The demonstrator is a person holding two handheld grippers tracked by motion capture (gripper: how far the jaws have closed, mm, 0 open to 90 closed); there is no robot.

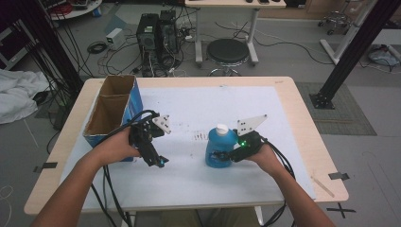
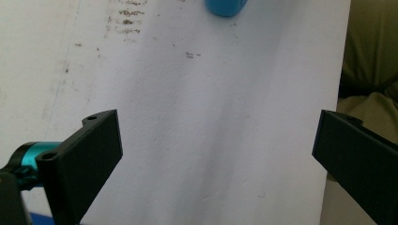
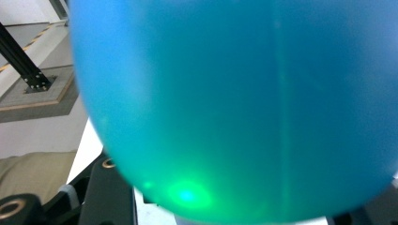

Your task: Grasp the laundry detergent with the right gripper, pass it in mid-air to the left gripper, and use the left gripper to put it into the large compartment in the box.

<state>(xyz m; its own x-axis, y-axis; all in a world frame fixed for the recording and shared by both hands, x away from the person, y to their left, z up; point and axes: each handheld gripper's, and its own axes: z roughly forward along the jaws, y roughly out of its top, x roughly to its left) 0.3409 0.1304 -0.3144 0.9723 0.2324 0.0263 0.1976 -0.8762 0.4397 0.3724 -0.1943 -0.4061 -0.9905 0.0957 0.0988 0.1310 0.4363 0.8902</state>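
Your right gripper (image 1: 218,155) clamps the upright blue plastic bottle with a white cap (image 1: 220,146); your left gripper (image 1: 158,161) hangs wide apart over the white table sheet (image 1: 189,179)

left gripper (image 1: 152,150): black body, teal joint, grey three-cornered plate | right gripper (image 1: 221,155): black, green light, black cables

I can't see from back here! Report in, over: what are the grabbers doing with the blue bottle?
Right gripper shut on blue bottle, upright on the table. Left gripper open, holding nothing. Cardboard box stands off left, not in the way.
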